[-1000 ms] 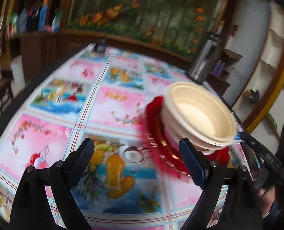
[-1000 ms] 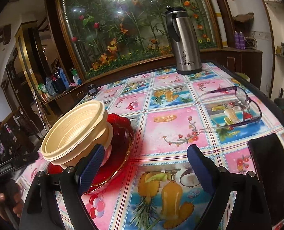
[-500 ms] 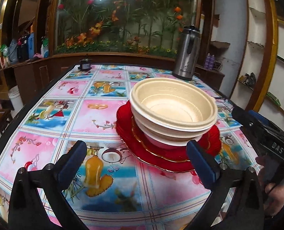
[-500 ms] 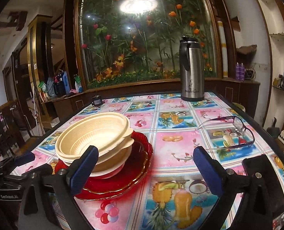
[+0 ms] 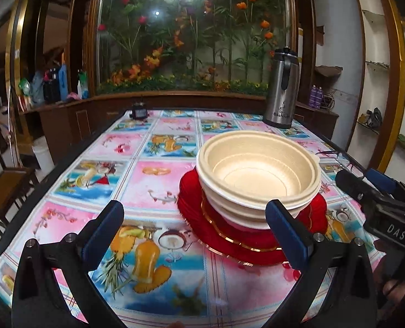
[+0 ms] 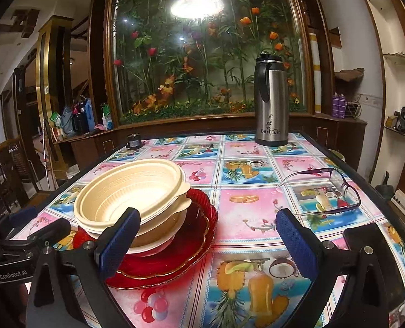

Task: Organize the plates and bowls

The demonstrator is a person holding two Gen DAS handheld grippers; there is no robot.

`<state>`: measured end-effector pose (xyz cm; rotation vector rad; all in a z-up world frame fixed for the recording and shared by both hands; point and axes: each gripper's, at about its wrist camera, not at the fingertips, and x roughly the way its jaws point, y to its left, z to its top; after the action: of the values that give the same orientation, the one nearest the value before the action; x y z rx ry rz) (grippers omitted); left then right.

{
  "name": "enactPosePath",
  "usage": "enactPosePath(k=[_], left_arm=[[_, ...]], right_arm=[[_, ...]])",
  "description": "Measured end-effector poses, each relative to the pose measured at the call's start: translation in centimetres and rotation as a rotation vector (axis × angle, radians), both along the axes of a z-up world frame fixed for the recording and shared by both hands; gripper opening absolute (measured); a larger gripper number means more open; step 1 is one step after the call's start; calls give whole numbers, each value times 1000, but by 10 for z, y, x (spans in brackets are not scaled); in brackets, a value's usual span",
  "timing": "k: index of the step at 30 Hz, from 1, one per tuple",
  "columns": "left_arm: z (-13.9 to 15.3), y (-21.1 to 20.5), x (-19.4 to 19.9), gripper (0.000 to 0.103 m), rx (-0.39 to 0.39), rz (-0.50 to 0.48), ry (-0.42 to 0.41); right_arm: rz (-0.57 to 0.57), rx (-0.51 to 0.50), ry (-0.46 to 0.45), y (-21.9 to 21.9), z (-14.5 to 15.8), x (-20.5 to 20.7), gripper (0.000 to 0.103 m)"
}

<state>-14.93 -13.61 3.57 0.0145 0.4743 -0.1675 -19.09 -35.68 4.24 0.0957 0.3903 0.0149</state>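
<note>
Both tools (image 5: 194,239) (image 6: 208,243) gape empty; nested cream bowls (image 5: 257,175) sit on red plates (image 5: 230,235)

The bench (image 6: 246,213), covered in a fruit-print cloth, is carrying red plates (image 6: 186,248) under stacked bowls, a steel flask (image 6: 271,104) at the far edge, eyeglasses (image 6: 331,191) and a small dark object (image 6: 134,141).

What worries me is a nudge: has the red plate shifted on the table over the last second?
No. The red plate still has its near edge beside the coconut picture on the tablecloth.
</note>
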Motion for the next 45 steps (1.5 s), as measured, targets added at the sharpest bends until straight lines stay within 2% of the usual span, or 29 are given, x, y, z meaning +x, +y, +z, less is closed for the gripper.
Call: enactPosePath(k=[4, 10, 17, 33, 45], left_arm=[[-3, -7, 3, 103, 58, -16, 13], [-4, -3, 4, 103, 51, 3, 19], [-4, -9, 2, 103, 117, 37, 24], [-1, -28, -9, 103, 189, -5, 29], [-1, -25, -8, 103, 168, -16, 63]], right_arm=[[0, 0, -9, 0, 1, 0, 101], [-7, 1, -12, -3, 0, -2, 102], [-5, 15, -10, -6, 0, -1, 103], [24, 86, -1, -15, -2, -2, 103], [27, 93, -23, -17, -1, -6, 103]])
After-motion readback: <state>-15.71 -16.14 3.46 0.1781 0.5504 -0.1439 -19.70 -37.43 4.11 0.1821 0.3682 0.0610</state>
